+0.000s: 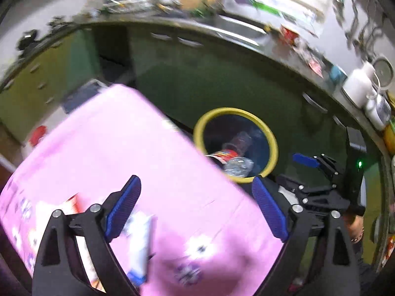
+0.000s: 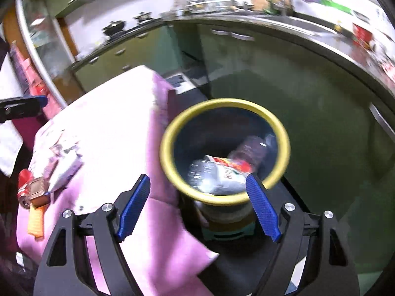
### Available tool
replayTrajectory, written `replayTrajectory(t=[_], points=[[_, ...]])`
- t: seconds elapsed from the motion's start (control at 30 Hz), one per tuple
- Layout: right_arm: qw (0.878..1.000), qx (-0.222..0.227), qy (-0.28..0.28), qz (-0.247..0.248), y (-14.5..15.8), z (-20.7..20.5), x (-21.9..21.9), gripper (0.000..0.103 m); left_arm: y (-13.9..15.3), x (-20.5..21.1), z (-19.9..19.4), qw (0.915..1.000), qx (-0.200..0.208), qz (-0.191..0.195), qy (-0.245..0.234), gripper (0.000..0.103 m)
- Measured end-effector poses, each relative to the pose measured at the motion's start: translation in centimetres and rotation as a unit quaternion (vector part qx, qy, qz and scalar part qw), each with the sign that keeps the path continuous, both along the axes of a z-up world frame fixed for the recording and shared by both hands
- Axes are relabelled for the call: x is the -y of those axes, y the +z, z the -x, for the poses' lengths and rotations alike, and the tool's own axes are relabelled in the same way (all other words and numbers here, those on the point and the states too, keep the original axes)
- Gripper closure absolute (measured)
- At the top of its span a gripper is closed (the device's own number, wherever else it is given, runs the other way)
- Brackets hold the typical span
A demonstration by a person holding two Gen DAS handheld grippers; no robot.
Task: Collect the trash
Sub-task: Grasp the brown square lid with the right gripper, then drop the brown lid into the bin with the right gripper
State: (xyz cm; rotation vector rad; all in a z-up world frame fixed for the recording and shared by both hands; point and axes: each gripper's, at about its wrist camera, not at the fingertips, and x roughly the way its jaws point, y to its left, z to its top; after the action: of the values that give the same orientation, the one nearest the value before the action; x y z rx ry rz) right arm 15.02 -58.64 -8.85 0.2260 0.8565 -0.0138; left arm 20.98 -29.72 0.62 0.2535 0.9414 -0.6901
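A dark bin with a yellow rim (image 2: 223, 103) stands on the floor beside the pink-clothed table (image 2: 118, 113); it also shows in the left wrist view (image 1: 223, 110). Inside lie a clear plastic bottle (image 2: 205, 175), a red-and-white wrapper (image 2: 229, 166) and a clear cup (image 1: 240, 140). My right gripper (image 2: 197, 204) is open and empty just above the bin's near rim. My left gripper (image 1: 196, 207) is open and empty over the table (image 1: 111, 148), above blurred white wrappers (image 1: 138, 236). More wrappers (image 2: 64, 162) and a red-and-copper packet (image 2: 34, 190) lie on the table's left.
Green kitchen cabinets (image 2: 284, 79) and a cluttered steel counter with a sink (image 1: 237, 29) curve behind the bin. White jars (image 1: 360, 86) stand on the counter at right. A small stool (image 2: 229, 229) sits under the bin.
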Motion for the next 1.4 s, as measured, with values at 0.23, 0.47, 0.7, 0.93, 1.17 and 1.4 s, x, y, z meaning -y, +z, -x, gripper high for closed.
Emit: replayTrajectory(t=[0.23,0.47,0.7,0.93,1.17,1.4], points=[[0.992,0.004,0.125,0.005,0.8,-2.0,-9.3,0.023,0.4,-12.1,3.2,0.9879,0.067,0.023,0.138,0.011],[0.965,-0.024,0.26,-0.014,0.4,-5.9,-18.9,0.024,-1.5,-19.4,4.9,0.9764,0.042,0.047,0.207,0.01],[0.921,-0.051,0.382,-0.057,-0.1,-5.5,-28.2,0.024,-1.5,-24.7,5.8,0.9625,0.061,0.05,0.26,0.01],[0.901,-0.096,0.417,-0.07,-2.5,-8.2,-32.8,0.025,-1.3,-26.2,6.4,0.9601,0.066,0.054,0.266,0.01],[0.894,-0.143,0.418,-0.08,-4.6,-9.6,-34.0,0.035,-1.5,-26.4,6.4,0.9605,0.062,0.051,0.266,0.01],[0.891,-0.147,0.419,-0.097,-5.0,-9.7,-33.8,0.043,-1.8,-26.0,6.1,0.9616,0.056,0.045,0.265,0.01]])
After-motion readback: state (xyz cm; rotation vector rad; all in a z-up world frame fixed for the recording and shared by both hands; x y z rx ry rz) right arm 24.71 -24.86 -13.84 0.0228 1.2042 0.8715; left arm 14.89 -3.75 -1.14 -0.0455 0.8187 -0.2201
